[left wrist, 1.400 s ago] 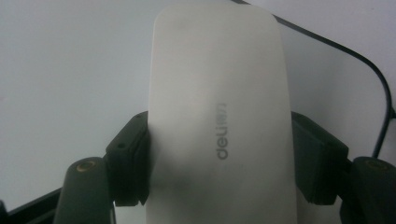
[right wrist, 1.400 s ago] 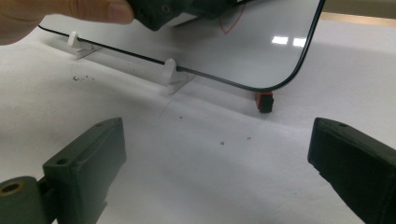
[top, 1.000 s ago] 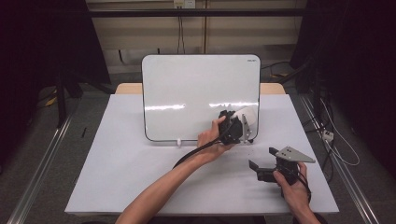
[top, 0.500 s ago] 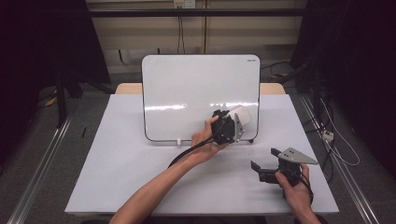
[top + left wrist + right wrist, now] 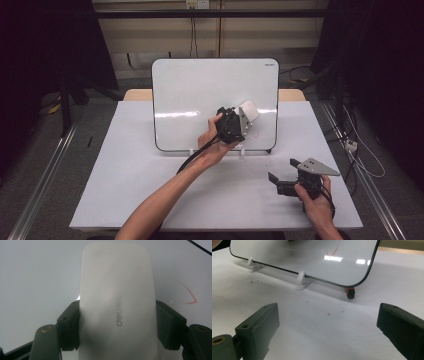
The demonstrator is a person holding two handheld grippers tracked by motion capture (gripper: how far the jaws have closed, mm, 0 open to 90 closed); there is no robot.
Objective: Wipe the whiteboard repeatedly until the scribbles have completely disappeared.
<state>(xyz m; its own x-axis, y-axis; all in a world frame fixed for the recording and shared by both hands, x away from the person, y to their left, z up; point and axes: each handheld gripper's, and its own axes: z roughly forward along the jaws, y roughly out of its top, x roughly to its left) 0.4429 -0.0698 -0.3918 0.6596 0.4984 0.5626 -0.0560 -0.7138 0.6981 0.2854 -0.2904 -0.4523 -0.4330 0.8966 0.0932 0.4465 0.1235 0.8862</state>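
Your left gripper (image 5: 239, 121) has its jaws clenched on a white eraser (image 5: 117, 302), pressed against the upright whiteboard (image 5: 200, 95) near a red mark (image 5: 190, 293). Your right gripper (image 5: 282, 181) rests low on the white counter (image 5: 125, 170), jaws released and wide apart.

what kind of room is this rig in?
Probably a lab or recording bay: a white table holding a propped whiteboard, dark curtains on both sides, and floor rails.
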